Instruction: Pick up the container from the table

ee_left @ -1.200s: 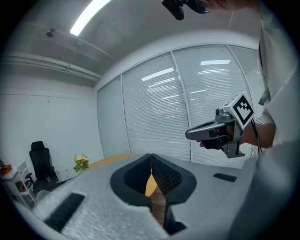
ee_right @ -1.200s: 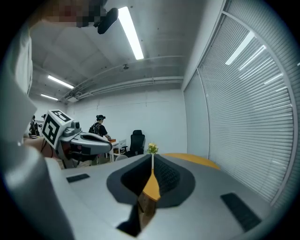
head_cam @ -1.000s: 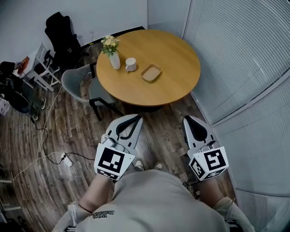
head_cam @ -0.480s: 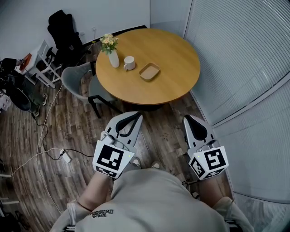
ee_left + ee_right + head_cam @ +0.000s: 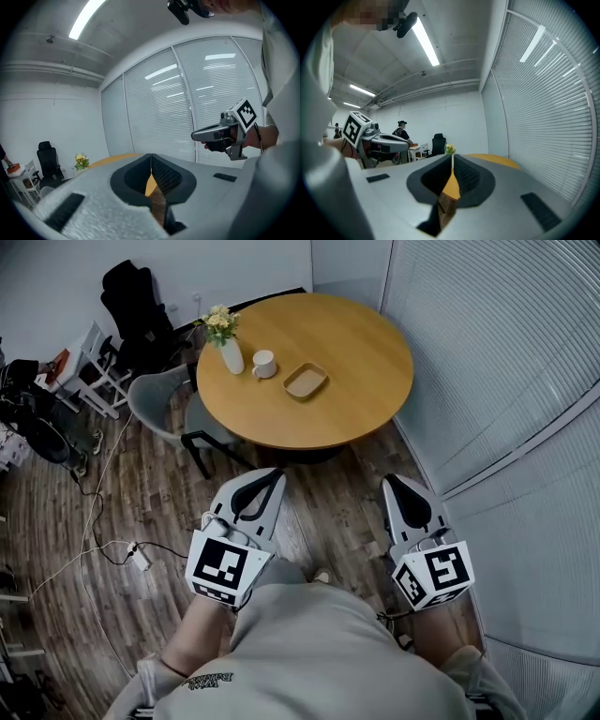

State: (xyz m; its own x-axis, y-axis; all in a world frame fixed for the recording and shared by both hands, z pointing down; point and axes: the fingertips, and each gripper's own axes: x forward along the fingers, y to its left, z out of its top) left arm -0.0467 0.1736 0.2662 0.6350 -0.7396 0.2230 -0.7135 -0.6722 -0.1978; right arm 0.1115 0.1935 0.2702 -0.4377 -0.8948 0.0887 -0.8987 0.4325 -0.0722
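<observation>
A round table [image 5: 356,399] stands on a brown wood floor [image 5: 159,493], a gray chair [image 5: 152,407] at its left edge. Blinds [image 5: 506,362] cover the windows on the right.

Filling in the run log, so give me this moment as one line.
phase: before reach | left gripper: shut, empty | right gripper: shut, empty | container: on table, untouched

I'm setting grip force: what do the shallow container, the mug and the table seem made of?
Shallow container: probably wood or bamboo, matte; tan, with a raised rounded rim.
Mug: likely glazed ceramic; plain white and smooth, though too small to be sure.
Table: wood or wood veneer, satin; even orange-brown top with a soft sheen.
</observation>
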